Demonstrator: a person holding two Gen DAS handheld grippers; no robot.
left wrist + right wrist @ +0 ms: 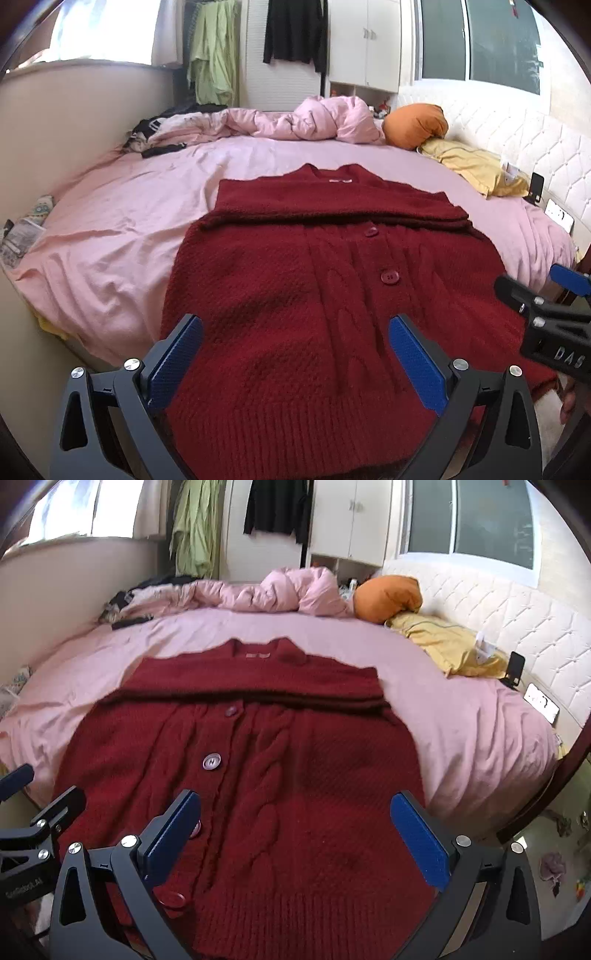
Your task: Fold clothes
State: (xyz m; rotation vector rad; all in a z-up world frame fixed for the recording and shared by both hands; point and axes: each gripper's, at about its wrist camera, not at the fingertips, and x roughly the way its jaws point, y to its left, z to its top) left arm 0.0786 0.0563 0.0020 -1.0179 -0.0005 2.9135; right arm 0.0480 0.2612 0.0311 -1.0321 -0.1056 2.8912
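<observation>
Sleeves are folded across the cardigan (295,295); both grippers, left (295,365) and right (295,845), are held wide apart above the near hem, which likely must be pinched and carried far.

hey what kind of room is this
Most likely a bedroom: a bed with a pink sheet, a white quilted headboard and white wardrobe doors behind.

Bright window daylight, blown-out glare, fisheye-bent edges, slight blur
</observation>
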